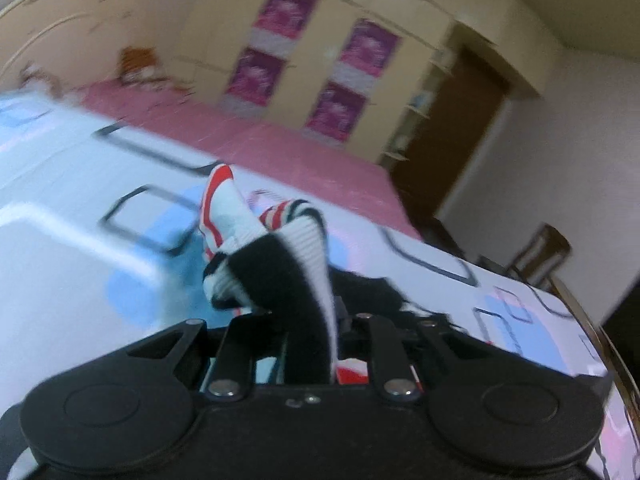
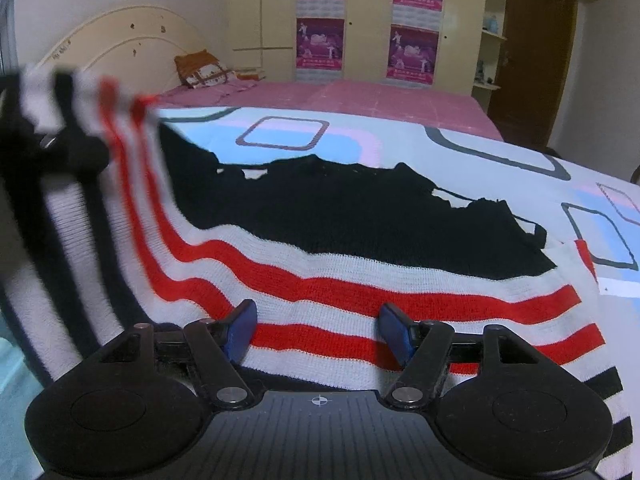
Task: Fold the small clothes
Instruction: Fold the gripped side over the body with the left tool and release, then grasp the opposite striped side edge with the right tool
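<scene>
A small knit sweater (image 2: 360,240), black on top with white, red and black stripes, lies on the patterned sheet (image 2: 280,136). My right gripper (image 2: 316,330) is open, its blue fingertips (image 2: 242,328) resting low over the striped hem, holding nothing. My left gripper (image 1: 308,320) is shut on a bunched part of the sweater (image 1: 296,272) and lifts it off the sheet. In the right wrist view the left gripper (image 2: 60,148) shows at far left, blurred, holding up the sweater's left edge.
The sheet with blue, pink and grey squares covers a bed with a pink cover (image 2: 360,96) behind. A pillow (image 2: 204,68) lies at the cream headboard. A wardrobe with purple posters (image 2: 416,52) and a brown door (image 2: 532,52) stand beyond. A wooden chair (image 1: 540,256) stands beside the bed.
</scene>
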A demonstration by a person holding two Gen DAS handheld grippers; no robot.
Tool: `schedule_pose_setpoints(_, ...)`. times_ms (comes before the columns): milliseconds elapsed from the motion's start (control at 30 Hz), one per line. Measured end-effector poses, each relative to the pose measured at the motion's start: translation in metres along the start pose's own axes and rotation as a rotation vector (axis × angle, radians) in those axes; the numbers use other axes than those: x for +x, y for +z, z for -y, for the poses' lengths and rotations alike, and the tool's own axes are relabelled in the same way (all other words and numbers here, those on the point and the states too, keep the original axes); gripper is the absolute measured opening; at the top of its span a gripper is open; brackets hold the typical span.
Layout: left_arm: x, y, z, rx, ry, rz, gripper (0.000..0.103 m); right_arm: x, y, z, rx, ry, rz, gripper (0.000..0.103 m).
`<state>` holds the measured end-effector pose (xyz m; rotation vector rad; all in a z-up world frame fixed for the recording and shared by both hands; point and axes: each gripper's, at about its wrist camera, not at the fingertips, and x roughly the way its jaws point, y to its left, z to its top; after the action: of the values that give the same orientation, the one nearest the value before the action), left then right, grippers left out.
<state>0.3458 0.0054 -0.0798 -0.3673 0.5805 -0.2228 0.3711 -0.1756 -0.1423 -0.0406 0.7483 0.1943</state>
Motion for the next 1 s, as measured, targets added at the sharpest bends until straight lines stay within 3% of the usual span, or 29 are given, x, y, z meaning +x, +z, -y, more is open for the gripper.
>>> schedule_pose_setpoints(100, 0.005, 0.000, 0.038, 0.105, -0.078, 0.000, 0.017, -0.021, 0.002, 0.024, 0.094, 0.025, 0.048, 0.066)
schedule_pose_setpoints(233, 0.018, -0.015, 0.094, 0.238, -0.198, -0.026, 0.017, -0.052, -0.007, 0.072, 0.173, -0.030, 0.073, 0.066)
schedule_pose_setpoints(367, 0.042, -0.056, 0.143, 0.385, -0.278, -0.113, 0.017, -0.075, -0.029, 0.127, 0.296, -0.105, 0.061, 0.066)
schedule_pose_setpoints(433, 0.057, -0.083, 0.162, 0.473, -0.282, -0.209, 0.019, -0.086, -0.039, 0.151, 0.328, -0.157, 0.056, 0.066)
schedule_pose_setpoints(467, 0.063, -0.098, 0.169, 0.524, -0.271, -0.250, 0.025, -0.091, -0.042, 0.162, 0.341, -0.187, 0.053, 0.066)
schedule_pose_setpoints(533, 0.065, -0.119, 0.177, 0.627, -0.234, -0.253, 0.032, -0.101, -0.047, 0.183, 0.377, -0.219, 0.058, 0.066)
schedule_pose_setpoints(633, 0.052, -0.121, 0.174, 0.626, -0.265, -0.251, 0.060, -0.115, -0.042, 0.200, 0.402, -0.243, 0.099, 0.066)
schedule_pose_setpoints(667, 0.047, -0.118, 0.172, 0.604, -0.287, -0.249, 0.072, -0.118, -0.038, 0.203, 0.411, -0.226, 0.115, 0.066)
schedule_pose_setpoints(700, 0.040, -0.117, 0.170, 0.597, -0.299, -0.243, 0.073, -0.120, -0.034, 0.205, 0.421, -0.199, 0.129, 0.066)
schedule_pose_setpoints(900, 0.010, -0.103, 0.149, 0.606, -0.279, -0.206, 0.070, -0.103, -0.010, 0.200, 0.490, 0.084, 0.091, 0.066)
schedule_pose_setpoints(1000, 0.001, -0.087, 0.128, 0.555, -0.207, -0.167, 0.070, -0.087, -0.007, 0.190, 0.488, 0.142, 0.046, 0.066)
